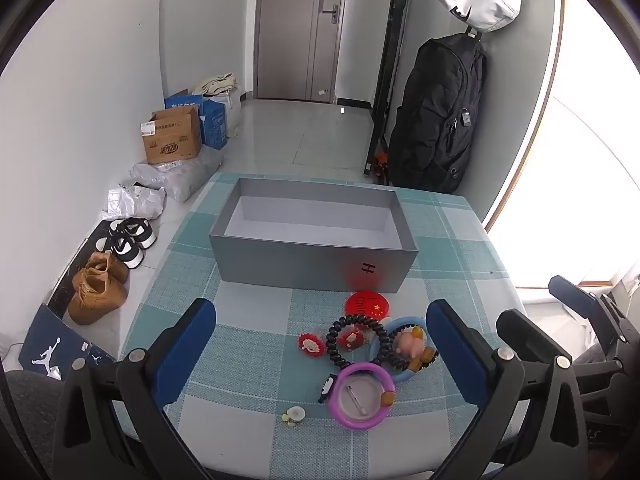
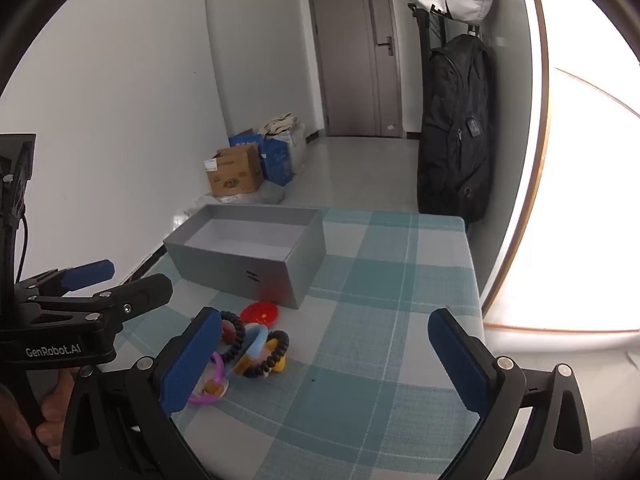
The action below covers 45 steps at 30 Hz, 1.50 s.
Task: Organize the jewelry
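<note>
An open grey box (image 1: 316,264) stands on the checked tablecloth; it also shows in the right wrist view (image 2: 240,268). In front of it lies a pile of trinkets: a red round badge (image 1: 368,303), a black spiral hair tie (image 1: 340,340), a blue ring (image 1: 408,324) with a pink figure, a purple ring (image 1: 360,396), two small red clips (image 1: 310,345) and a small pale earring (image 1: 293,415). My left gripper (image 1: 320,354) is open above the pile, holding nothing. My right gripper (image 2: 324,360) is open and empty, right of the pile (image 2: 256,348).
The table's left edge drops to a floor with shoes (image 1: 100,284), bags and cardboard boxes (image 1: 172,140). A black backpack (image 1: 436,120) hangs behind the table's far right corner. A bright window (image 2: 580,200) is on the right.
</note>
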Motion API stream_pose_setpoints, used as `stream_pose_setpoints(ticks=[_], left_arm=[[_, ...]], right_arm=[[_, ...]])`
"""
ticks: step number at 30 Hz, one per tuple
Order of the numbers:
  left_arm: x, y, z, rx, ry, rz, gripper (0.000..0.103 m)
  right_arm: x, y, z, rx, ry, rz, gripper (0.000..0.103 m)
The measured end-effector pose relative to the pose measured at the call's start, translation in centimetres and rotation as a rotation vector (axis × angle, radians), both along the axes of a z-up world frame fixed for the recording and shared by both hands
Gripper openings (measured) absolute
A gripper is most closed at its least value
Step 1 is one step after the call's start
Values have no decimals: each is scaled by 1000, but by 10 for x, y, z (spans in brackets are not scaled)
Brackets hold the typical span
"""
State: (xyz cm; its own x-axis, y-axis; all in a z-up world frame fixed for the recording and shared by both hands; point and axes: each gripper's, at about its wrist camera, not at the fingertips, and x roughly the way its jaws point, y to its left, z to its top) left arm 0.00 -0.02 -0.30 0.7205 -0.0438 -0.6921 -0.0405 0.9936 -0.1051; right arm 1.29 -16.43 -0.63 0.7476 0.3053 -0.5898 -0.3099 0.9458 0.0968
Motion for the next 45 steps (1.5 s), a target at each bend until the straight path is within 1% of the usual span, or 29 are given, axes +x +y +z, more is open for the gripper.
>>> stream_pose_setpoints(ticks=[9, 23, 35, 40, 43, 45], left_arm=[[-1, 4, 1, -19, 9, 2, 102], [0, 3, 1, -15, 9, 1, 102], [1, 2, -2, -28, 22, -5, 102], [5, 6, -5, -69, 56, -32, 102], [9, 12, -10, -103, 95, -62, 102], [11, 16, -14, -137, 125, -85, 102]], right_arm=[[0, 1, 0, -2, -3, -2, 103], [-1, -2, 2, -5, -2, 1, 103], [2, -2, 3, 5, 2, -6, 103], [2, -1, 0, 7, 8, -3, 103], [3, -1, 0, 8, -1, -6, 103], [4, -1, -1, 17, 13, 2, 103]])
